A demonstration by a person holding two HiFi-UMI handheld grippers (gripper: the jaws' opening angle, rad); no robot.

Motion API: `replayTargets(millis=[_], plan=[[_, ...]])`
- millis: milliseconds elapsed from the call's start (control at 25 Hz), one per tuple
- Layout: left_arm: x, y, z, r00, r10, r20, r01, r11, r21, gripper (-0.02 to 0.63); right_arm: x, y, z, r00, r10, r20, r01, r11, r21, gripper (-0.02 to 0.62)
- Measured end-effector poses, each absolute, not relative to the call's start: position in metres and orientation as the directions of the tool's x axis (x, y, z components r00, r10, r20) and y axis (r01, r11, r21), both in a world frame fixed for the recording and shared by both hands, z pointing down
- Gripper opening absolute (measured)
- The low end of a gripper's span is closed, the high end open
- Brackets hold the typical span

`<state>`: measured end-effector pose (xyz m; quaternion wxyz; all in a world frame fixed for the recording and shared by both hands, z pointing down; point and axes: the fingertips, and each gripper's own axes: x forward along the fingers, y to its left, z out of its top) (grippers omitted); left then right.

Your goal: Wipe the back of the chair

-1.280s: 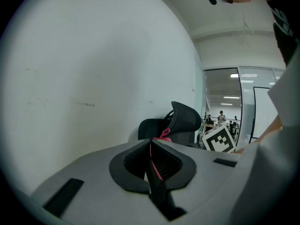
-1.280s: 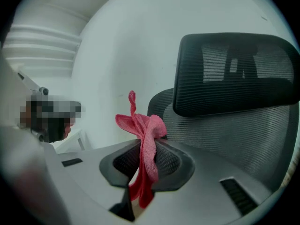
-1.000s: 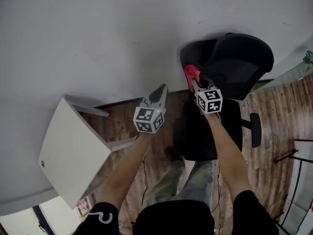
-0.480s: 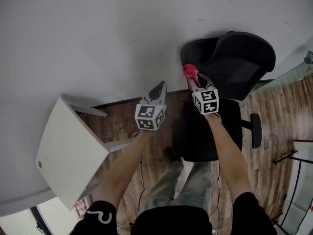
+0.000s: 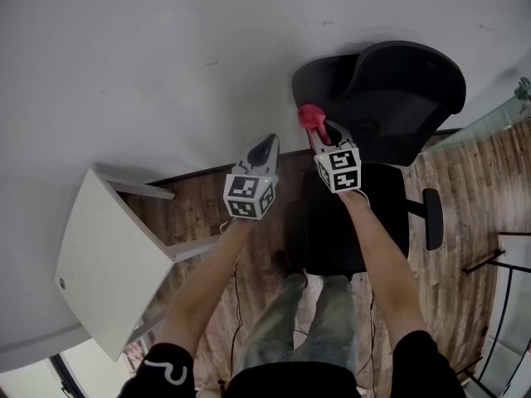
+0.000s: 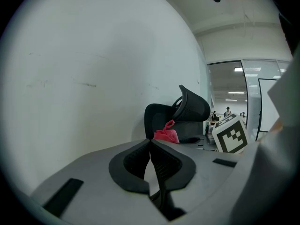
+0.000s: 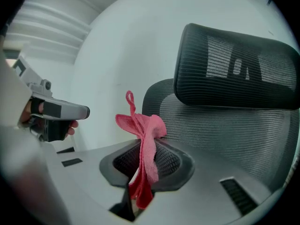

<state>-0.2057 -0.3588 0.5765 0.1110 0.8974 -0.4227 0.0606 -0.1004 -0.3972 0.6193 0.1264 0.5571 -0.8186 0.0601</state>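
Right tool (image 5: 318, 131) (image 7: 143, 150): jaws clamped on a pink terry cloth (image 5: 311, 116) (image 7: 142, 131). The cloth's long axis runs up out of the jaws, with a bunched knot and a thin loop above the tips and the tail hanging down between the pads.

The cloth sits at the left edge of the black mesh office chair's backrest (image 5: 406, 98) (image 7: 220, 125), below the headrest (image 7: 234, 74). Contact with the mesh cannot be told.

The chair's back faces the white wall (image 5: 166, 56); its seat (image 5: 348, 222) lies under the right forearm.

Left tool (image 5: 270, 145) (image 6: 150, 146): jaws tip to tip, nothing between them, aimed at the wall left of the chair.

A white desk (image 5: 108, 264) stands well left on the wooden plank floor (image 5: 465, 189).
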Motion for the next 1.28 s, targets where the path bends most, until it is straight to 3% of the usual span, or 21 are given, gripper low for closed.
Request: replayTargets(millis=[520,1280], plan=[[-0.187,-0.35,0.584,0.609,-0.767,0.201,-0.793,-0.594,0.136,0.019,-0.079,-0.406,0.628,-0.353,-0.897,0.268,-0.924,0.379,0.052,0.083],[-0.064,-0.343,0.57,0.63,-0.756,0.178,-0.776,-0.617,0.127,0.02,0.067,-0.396,0.623,-0.298,-0.911,0.286,-0.94,0.333,0.081,0.083]])
